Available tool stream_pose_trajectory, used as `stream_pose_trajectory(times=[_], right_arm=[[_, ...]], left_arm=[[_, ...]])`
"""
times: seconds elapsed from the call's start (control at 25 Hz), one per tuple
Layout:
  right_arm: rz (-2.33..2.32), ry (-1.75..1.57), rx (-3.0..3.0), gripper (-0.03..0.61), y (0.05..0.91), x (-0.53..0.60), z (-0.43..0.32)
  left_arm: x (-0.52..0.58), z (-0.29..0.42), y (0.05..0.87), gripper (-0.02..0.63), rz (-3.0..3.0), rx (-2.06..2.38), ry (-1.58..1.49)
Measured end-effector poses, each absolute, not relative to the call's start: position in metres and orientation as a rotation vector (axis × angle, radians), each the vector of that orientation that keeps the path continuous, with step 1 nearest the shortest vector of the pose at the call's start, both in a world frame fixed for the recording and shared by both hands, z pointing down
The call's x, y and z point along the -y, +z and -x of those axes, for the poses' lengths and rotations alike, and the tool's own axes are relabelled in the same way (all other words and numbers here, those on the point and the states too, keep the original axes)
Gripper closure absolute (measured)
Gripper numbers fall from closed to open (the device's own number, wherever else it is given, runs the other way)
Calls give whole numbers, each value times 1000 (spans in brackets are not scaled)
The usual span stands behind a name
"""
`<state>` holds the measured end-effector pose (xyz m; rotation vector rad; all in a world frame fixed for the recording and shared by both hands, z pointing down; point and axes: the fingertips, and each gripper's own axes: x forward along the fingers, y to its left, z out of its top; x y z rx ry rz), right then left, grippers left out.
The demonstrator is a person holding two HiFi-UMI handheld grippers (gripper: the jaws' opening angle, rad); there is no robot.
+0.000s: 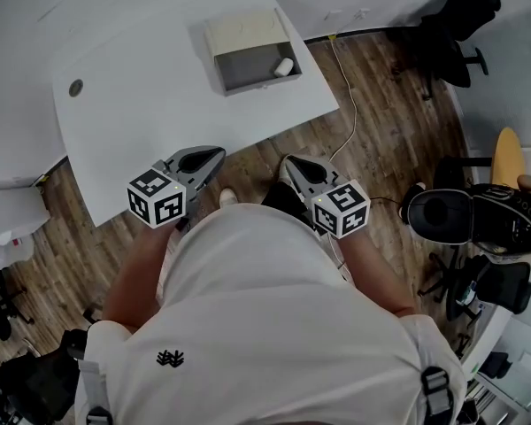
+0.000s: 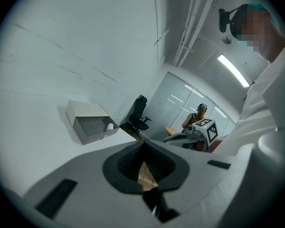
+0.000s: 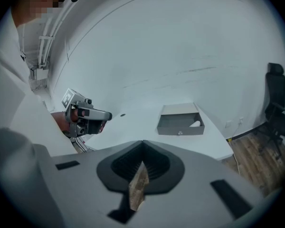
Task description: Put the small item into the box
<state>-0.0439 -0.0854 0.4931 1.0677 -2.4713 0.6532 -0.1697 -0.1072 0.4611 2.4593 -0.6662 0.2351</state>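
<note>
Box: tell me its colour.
The box is grey with a cream lid; the head view shows it best.

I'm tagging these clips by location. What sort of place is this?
Most likely an office: a large white desk, a black swivel chair on a wood-look floor, and what look like glass partition walls behind the chair.

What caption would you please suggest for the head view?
Small white item inside the open grey box on the white table; left gripper and right gripper shut and empty.
</note>
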Motion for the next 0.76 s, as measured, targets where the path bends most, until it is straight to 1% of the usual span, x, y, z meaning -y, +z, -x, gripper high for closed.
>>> stream_pose_trajectory(times=[0.44,0.76], right_arm=[[-1028,638,2510,572,493,105,36],[-1073,643,2486,572,493,140,-22]], left_arm=[[126,159,476,607,-2430,699,300],[173,112,480,607,-2426,731,338]])
